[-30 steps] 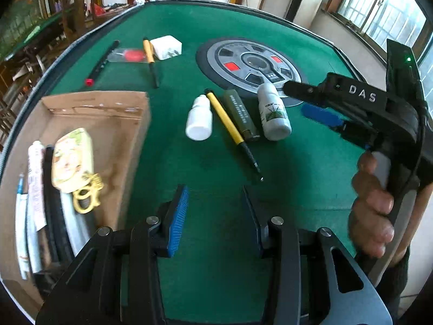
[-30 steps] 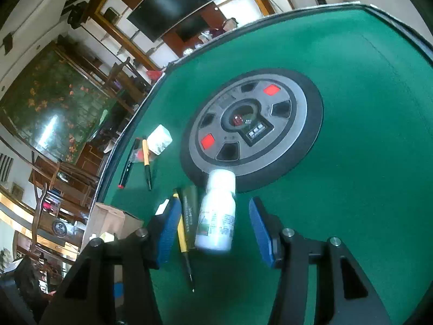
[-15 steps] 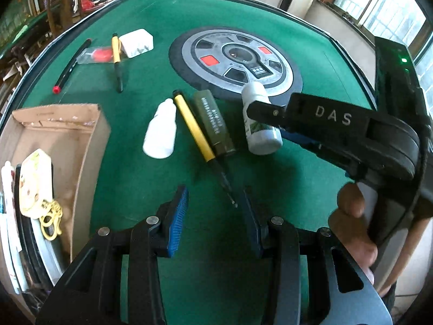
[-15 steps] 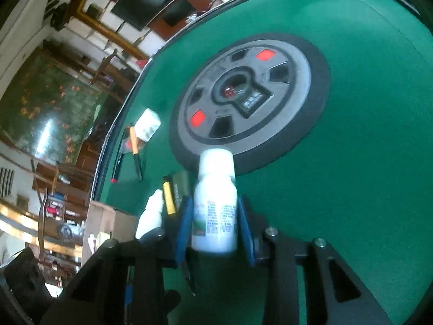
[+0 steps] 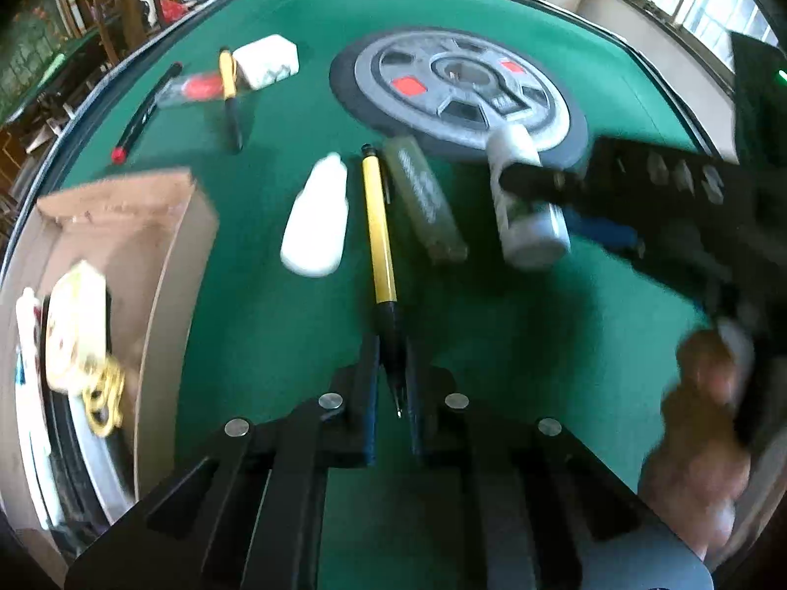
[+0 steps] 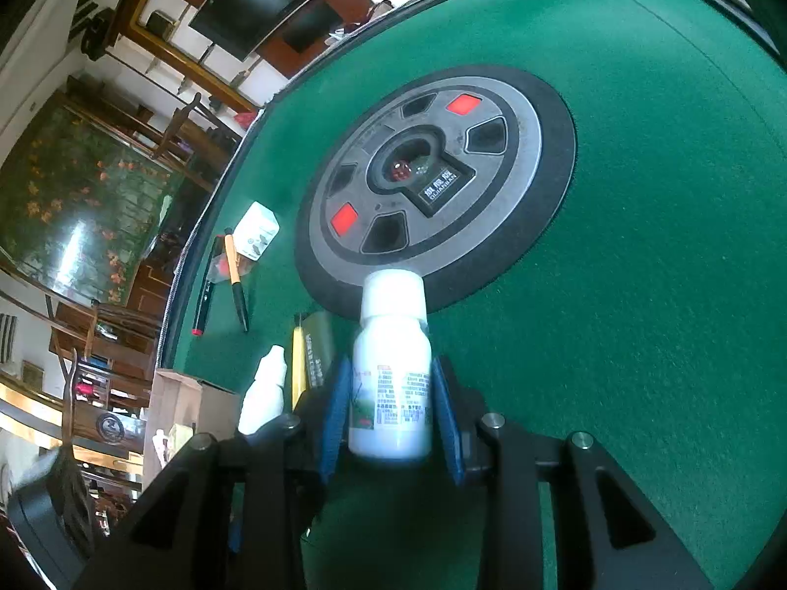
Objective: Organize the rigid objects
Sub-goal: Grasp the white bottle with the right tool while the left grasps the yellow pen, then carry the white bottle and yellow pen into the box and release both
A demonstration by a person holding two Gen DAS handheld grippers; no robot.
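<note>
1. The green felt table (image 6: 639, 246) has a round grey metal hub (image 6: 433, 182) with red buttons at its centre; dark wooden chairs and a wall screen stand beyond.
2. A brown cardboard box (image 5: 147, 226) sits at the left edge.
3. The right gripper (image 6: 391, 408) pinches a smooth white plastic bottle (image 6: 391, 373) lying at the hub's rim.
4. The left gripper (image 5: 391, 383), its jaws having just closed, pinches the black tip of a slim yellow pen (image 5: 378, 226) lying on the felt.
</note>
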